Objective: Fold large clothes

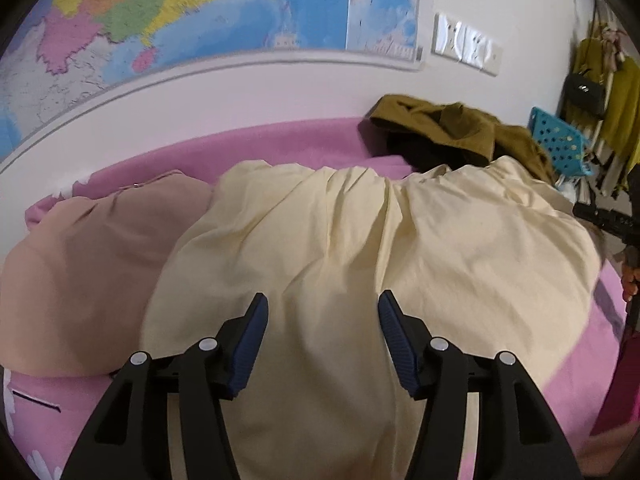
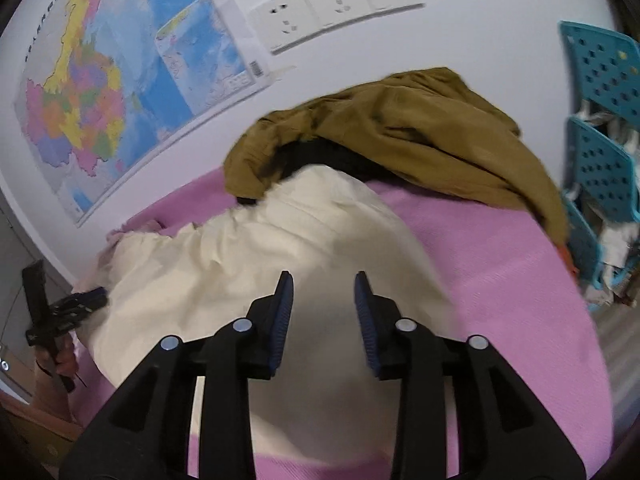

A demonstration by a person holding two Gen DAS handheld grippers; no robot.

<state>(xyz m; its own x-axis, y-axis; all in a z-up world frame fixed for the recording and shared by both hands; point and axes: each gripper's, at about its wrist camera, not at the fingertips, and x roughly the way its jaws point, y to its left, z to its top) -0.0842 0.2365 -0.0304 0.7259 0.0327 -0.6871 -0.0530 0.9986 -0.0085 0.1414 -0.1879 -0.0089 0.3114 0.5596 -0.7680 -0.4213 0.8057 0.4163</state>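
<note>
A person stands at a bed spread with a pink blanket (image 1: pixel 304 140), a two-finger gripper in each hand, over a pale yellow garment (image 1: pixel 360 240) that lies rumpled across the middle of the bed. The left gripper (image 1: pixel 323 312) hangs above the cloth with its jaws parted and nothing between them; the right gripper (image 2: pixel 323 292) is likewise released and empty, poised over the garment's near end.

The cloth looks ready for its next fold. To do that well, each gripper would best take a corner or hem, not the loose middle, pinching through all layers, then lift and carry the two edges over together so the fold lands straight, and smooth the creases afterwards.

Only the left wrist view shows a tan garment (image 1: pixel 92 256) lying just beside the yellow one, and coats hanging at the far right. Only the right wrist view shows the wall sockets (image 2: pixel 336 8) clearly, the brown jacket (image 2: pixel 400 136) heaped at the wall touching the yellow cloth's far end, and the teal basket (image 2: pixel 600 152) past the bed's edge.
</note>
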